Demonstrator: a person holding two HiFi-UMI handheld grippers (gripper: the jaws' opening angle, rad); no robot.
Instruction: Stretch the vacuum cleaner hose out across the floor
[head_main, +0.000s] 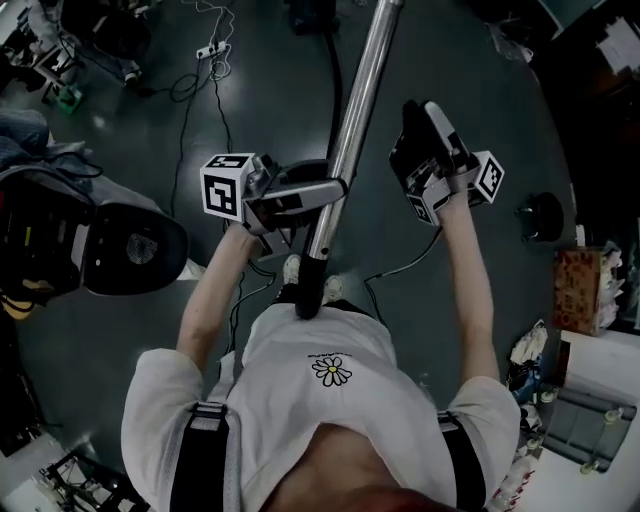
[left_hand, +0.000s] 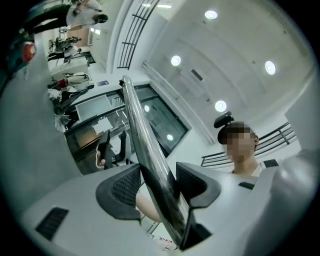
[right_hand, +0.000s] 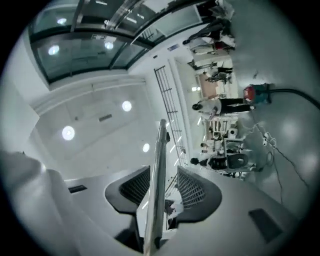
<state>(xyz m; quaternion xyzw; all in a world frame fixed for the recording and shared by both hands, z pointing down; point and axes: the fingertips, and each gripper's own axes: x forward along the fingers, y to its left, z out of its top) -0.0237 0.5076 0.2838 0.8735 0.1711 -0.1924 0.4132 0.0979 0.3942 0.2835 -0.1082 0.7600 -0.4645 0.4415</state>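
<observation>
Floor (head_main: 480, 60), dark and crossed by cables (head_main: 210, 90) toward 11 o'clock, fills the head view. Across it the vacuum cleaner's metal wand (head_main: 352, 130) slants from the person's waist at centre up toward 12 o'clock, its far end raised. What looks like the black hose (head_main: 335, 85) runs just beside the wand on its 9 o'clock side and leaves the view at 12 o'clock, so where it meets the machine or the wand's black handle end (head_main: 310, 290) is hidden. The left gripper (head_main: 330, 190) has its jaws clamped across the wand. The right gripper (head_main: 423, 108) stands apart at the wand's 3 o'clock, jaws set nearly together on a slim metal rod (right_hand: 159, 170) whose origin I cannot make out. The wand should handle stiff, smooth and rather slippery. The hose is likely light and springy and apt to recoil, so the rigid wand or handle end seems the surest hold for pulling it out.
</observation>
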